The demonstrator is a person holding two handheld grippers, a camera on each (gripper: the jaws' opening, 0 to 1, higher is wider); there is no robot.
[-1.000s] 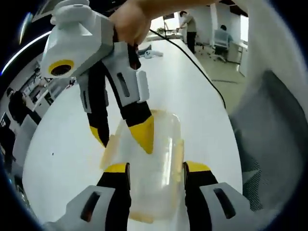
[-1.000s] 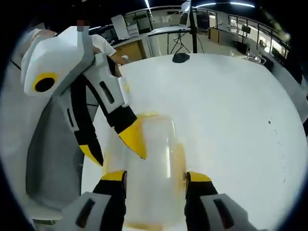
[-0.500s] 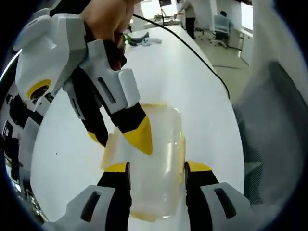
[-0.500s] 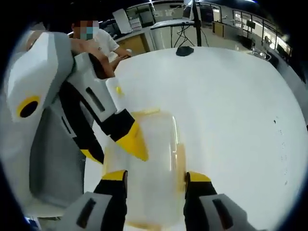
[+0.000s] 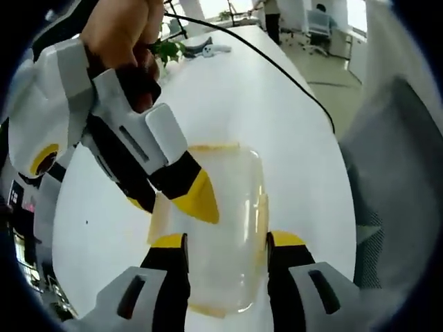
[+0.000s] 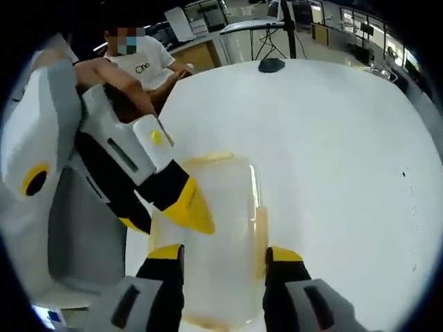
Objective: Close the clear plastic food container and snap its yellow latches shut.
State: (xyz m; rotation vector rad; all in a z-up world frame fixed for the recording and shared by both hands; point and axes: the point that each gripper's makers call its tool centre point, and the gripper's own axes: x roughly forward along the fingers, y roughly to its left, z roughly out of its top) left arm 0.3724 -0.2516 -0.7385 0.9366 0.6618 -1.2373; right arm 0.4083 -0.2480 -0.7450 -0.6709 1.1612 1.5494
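Note:
The clear plastic container (image 5: 228,200) lies lid-up on the white table (image 5: 256,104), with yellow latches along its far edge and both long sides (image 5: 263,216). My left gripper (image 5: 227,242) hovers over its near end, jaws apart on either side of it. My right gripper (image 5: 169,202) comes in from the left, open, one yellow finger on the lid and the other outside the left edge. The right gripper view shows the same container (image 6: 225,228) under my right gripper (image 6: 225,254). There the left gripper (image 6: 160,216) straddles the left edge, open.
A black cable (image 5: 277,66) runs across the table towards small objects at its far end (image 5: 201,47). A grey chair (image 5: 394,173) stands at the right. A person in a white T-shirt (image 6: 149,59) sits by the table; a black object (image 6: 271,65) lies far off.
In each view the other gripper has tilted lower and swung left, its finger still on the lid. Both cameras have shifted slightly. The container has stayed put.

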